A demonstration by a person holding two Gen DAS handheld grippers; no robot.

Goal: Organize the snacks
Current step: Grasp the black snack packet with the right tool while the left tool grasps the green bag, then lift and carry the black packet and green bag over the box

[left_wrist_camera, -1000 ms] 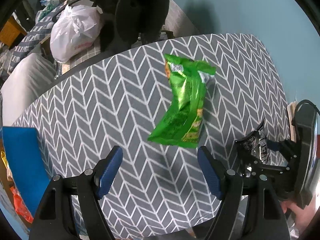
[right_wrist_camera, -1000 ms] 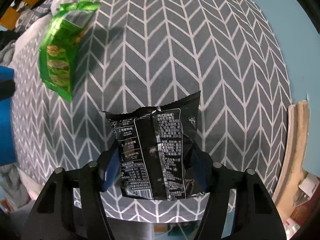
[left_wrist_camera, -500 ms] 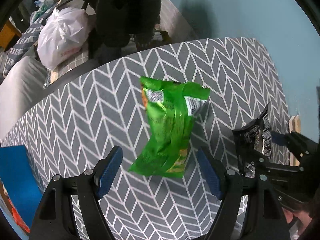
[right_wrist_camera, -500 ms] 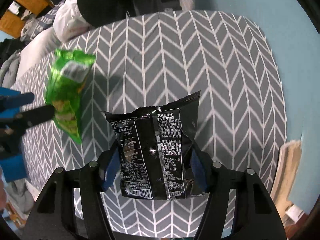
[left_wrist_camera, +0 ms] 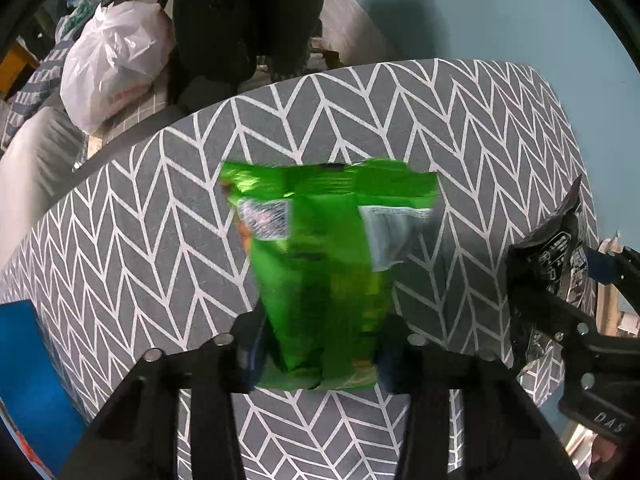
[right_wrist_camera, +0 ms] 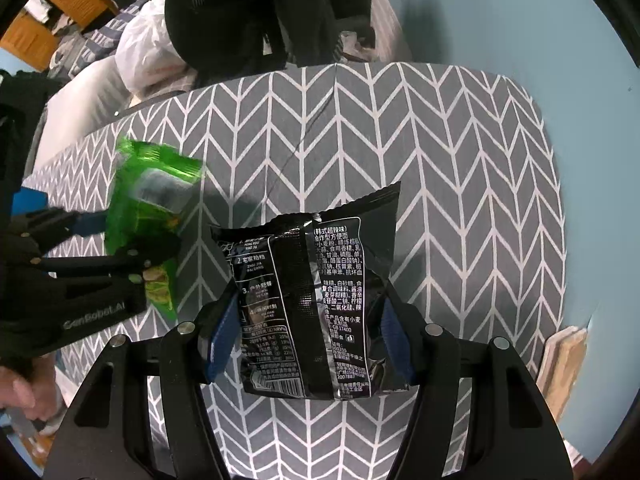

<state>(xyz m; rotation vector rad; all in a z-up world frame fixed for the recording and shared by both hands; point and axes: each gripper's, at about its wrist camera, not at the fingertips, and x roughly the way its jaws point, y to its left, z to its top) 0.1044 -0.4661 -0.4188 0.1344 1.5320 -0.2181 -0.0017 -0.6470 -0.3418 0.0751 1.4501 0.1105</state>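
A green snack bag (left_wrist_camera: 328,272) hangs above the grey chevron tablecloth (left_wrist_camera: 460,120). My left gripper (left_wrist_camera: 320,360) points down and its jaws are closing, with the blue pads pressing the bag's lower end from both sides. The right wrist view shows the same green bag (right_wrist_camera: 148,200) in the left gripper (right_wrist_camera: 128,244) at the left. My right gripper (right_wrist_camera: 308,320) is shut on a black snack bag (right_wrist_camera: 312,288) printed with white text, held above the table (right_wrist_camera: 440,140). In the left wrist view, this black bag (left_wrist_camera: 552,264) and the right gripper (left_wrist_camera: 564,280) sit at the right edge.
Beyond the table's far edge stand a black chair (left_wrist_camera: 248,12) and a white plastic bag (left_wrist_camera: 112,64). A blue object (left_wrist_camera: 28,380) lies at the lower left. Wooden boards (right_wrist_camera: 560,360) lean beside the table's right edge. A person's hand (right_wrist_camera: 20,384) holds the left gripper.
My left gripper came down over the green bag and its jaws closed from wide open onto the bag's lower end. The right gripper kept still with the black bag.
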